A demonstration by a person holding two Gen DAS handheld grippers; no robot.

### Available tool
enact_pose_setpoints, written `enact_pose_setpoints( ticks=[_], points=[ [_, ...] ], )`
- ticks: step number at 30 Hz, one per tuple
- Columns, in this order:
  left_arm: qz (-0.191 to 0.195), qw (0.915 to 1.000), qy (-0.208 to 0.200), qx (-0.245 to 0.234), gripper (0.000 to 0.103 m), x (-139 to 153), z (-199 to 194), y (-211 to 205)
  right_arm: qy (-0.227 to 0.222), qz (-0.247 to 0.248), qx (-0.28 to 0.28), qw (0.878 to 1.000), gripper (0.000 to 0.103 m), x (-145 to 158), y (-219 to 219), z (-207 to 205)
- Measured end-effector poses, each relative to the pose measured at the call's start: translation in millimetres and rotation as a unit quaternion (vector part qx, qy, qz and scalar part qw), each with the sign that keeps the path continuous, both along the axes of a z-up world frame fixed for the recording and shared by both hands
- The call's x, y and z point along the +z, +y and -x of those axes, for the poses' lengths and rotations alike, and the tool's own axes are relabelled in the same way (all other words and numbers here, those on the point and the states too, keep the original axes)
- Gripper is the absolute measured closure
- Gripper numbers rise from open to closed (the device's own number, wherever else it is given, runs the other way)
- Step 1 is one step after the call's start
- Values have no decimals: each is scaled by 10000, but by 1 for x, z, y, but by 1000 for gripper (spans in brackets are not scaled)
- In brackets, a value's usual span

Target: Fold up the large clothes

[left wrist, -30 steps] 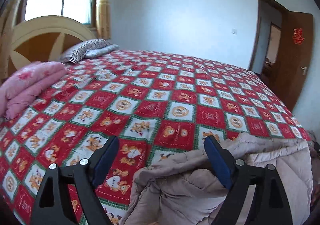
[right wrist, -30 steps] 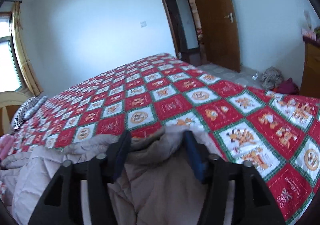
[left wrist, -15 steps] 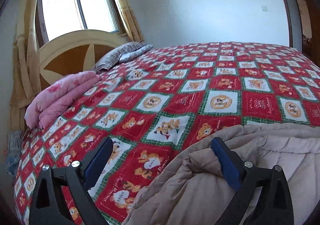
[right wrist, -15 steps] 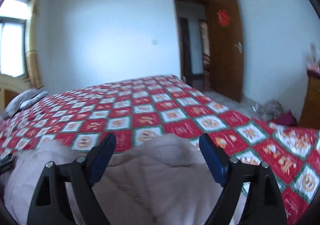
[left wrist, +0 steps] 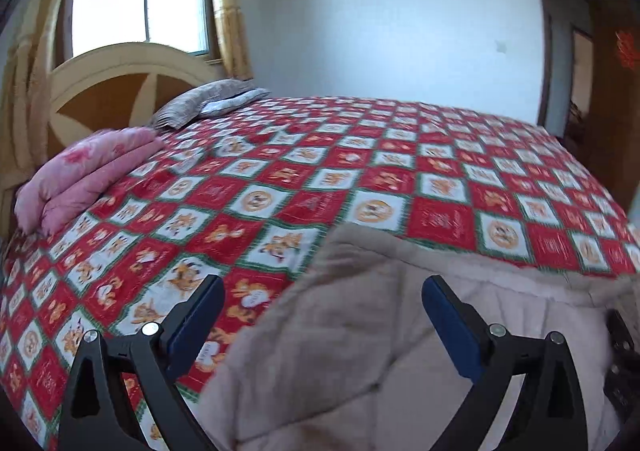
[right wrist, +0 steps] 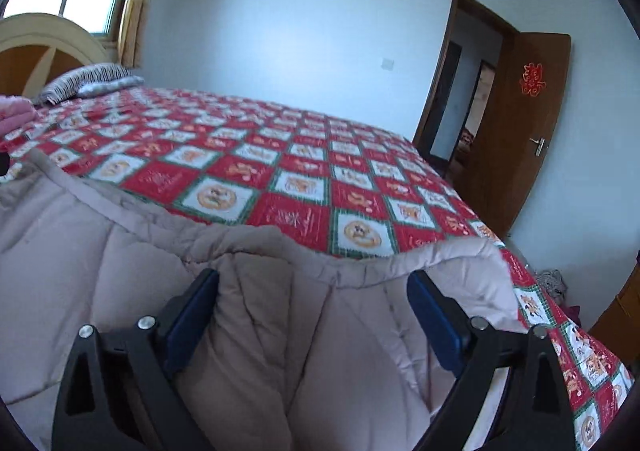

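A large beige quilted garment [left wrist: 400, 351] lies on the near side of the bed; it also shows in the right wrist view [right wrist: 120, 259]. My left gripper [left wrist: 320, 315] is open, its blue pads wide apart above the garment's left edge, holding nothing. My right gripper [right wrist: 312, 307] is open above the garment's hemmed far edge, which runs between the pads without being clamped.
The bed carries a red, white and green patchwork cover [left wrist: 360, 179]. A folded pink quilt [left wrist: 84, 171] and striped pillows [left wrist: 200, 103] lie by the headboard [left wrist: 108, 79]. An open wooden door [right wrist: 520, 123] stands at the right, with clothes on the floor [right wrist: 554, 283].
My right gripper has opened and let go of the garment. Both grippers have shifted over the garment, which now lies flatter with its far edge spread along the bed.
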State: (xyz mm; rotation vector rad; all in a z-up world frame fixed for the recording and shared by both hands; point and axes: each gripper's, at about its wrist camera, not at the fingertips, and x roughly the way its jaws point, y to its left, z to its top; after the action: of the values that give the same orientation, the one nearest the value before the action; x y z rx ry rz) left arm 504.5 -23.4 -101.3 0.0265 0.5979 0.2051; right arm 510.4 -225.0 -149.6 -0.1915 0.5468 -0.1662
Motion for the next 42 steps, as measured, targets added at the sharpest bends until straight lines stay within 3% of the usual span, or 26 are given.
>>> enact_pose_setpoints(
  ticks=[4, 8, 13, 26, 42],
  points=[
    [-733, 9959, 529, -51, 4, -35, -32, -26, 330, -120, -45, 9994, 6, -10, -8, -10],
    [-286, 9979, 579, -106, 1, -46, -43, -14, 561, -572, -85, 9968, 3, -16, -25, -16],
    [78, 9975, 682, -180, 1, -58, -49, -6, 775, -709, -69, 9944, 0, -23, -25, -22],
    [-171, 9952, 950, -184, 1, -68, -57, -15, 1203, -717, -107, 9901, 0, -32, -25, -34],
    [-178, 9947, 994, -201, 1, -71, -58, -16, 1485, -487, -167, 9876, 0, -39, -20, -40]
  ],
)
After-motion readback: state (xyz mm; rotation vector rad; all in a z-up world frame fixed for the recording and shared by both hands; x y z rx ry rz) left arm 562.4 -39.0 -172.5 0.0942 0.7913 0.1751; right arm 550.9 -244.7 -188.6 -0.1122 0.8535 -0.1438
